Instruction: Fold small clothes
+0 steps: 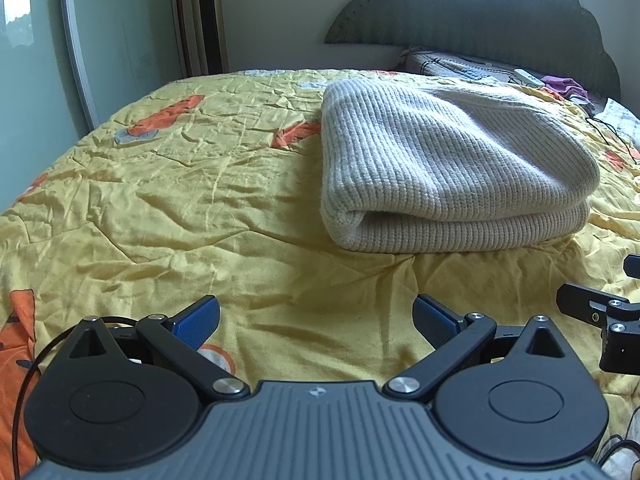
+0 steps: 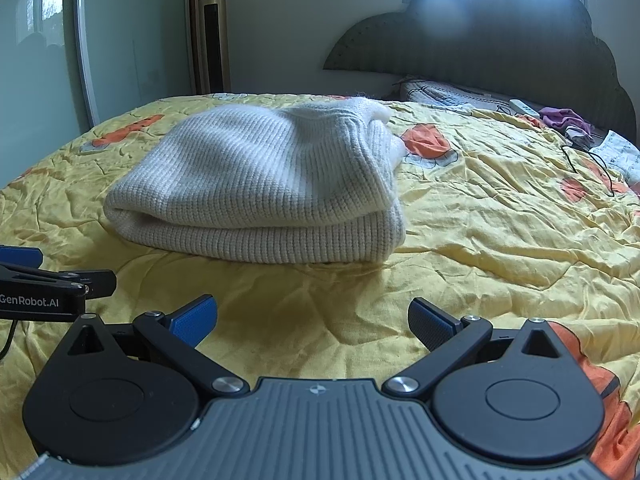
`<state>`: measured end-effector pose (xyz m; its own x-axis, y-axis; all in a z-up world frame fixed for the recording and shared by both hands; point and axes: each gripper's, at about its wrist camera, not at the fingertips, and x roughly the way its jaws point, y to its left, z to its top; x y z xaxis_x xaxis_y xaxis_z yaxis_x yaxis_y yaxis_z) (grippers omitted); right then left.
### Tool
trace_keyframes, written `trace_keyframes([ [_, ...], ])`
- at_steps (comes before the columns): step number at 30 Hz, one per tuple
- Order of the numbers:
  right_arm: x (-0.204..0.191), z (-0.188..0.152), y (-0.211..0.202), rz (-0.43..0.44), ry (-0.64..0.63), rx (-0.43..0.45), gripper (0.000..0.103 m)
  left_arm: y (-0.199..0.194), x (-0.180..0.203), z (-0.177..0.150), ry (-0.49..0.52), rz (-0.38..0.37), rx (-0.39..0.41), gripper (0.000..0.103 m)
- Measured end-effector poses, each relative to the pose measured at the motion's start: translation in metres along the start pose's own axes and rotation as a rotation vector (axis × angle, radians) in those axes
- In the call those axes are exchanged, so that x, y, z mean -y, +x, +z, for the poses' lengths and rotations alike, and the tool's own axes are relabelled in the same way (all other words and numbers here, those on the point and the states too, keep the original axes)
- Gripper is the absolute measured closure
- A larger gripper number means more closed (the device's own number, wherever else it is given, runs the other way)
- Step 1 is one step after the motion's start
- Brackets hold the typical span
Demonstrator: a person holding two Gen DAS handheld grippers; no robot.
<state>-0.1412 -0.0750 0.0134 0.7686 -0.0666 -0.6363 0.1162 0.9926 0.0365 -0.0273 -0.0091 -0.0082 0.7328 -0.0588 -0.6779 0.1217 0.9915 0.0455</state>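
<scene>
A cream ribbed knit garment (image 1: 448, 164) lies folded in a thick stack on the yellow bedspread (image 1: 180, 200); it also shows in the right wrist view (image 2: 264, 188). My left gripper (image 1: 316, 322) is open and empty, low over the bedspread, a short way in front of the garment and apart from it. My right gripper (image 2: 313, 322) is open and empty, also in front of the garment and apart from it. The right gripper's side shows at the right edge of the left wrist view (image 1: 600, 312), and the left gripper's side at the left edge of the right wrist view (image 2: 44, 284).
A dark scalloped headboard (image 2: 500, 40) stands at the far right. Near it lie a quilted pillow (image 2: 436, 94), a white remote (image 2: 524, 108), purple cloth (image 2: 564, 118) and a black cable (image 2: 592, 164). A tall tower unit (image 2: 212, 32) stands by the far wall.
</scene>
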Motion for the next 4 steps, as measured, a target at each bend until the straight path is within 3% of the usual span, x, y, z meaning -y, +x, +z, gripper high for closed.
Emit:
trace_keyframes([
  [4, 0.0009, -0.0005, 0.0007, 0.000, 0.005, 0.000, 0.000, 0.0005, 0.0003, 0.0001, 0.005, -0.009, -0.007, 0.000],
])
